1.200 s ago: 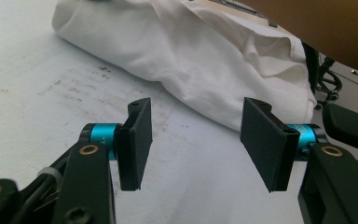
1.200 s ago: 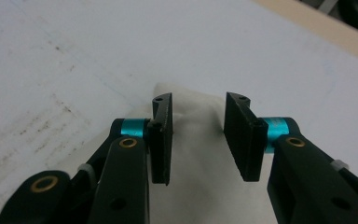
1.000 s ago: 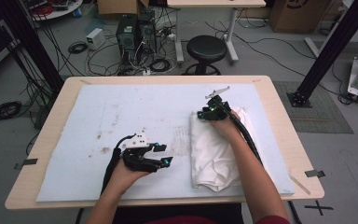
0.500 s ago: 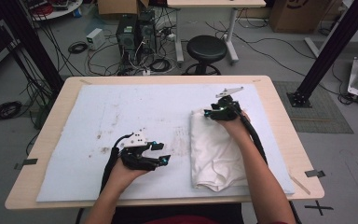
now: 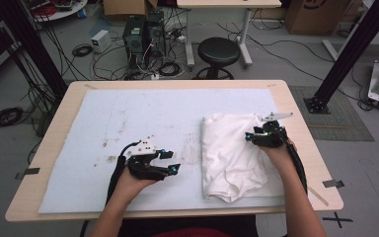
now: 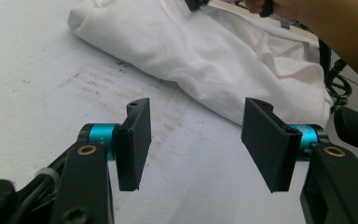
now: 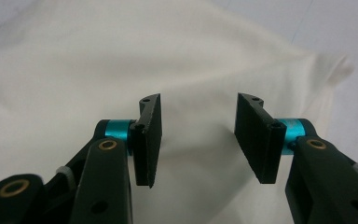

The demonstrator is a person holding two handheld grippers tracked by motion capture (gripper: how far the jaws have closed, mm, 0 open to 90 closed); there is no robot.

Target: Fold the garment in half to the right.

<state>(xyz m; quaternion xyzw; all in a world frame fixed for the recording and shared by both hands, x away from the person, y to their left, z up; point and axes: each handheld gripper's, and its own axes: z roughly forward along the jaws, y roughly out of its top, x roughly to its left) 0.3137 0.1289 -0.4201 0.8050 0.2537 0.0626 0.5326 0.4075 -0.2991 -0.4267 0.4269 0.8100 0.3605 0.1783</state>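
The white cloth [image 5: 234, 155] lies folded into a rough rectangle on the right of the mat [image 5: 98, 128], yet lumpy at its near edge, so tidying seems left; the right gripper [image 5: 262, 137] hovers open above it, jaws having just opened with nothing between them, and the left gripper [image 5: 170, 162] rests open, empty, just left of it.
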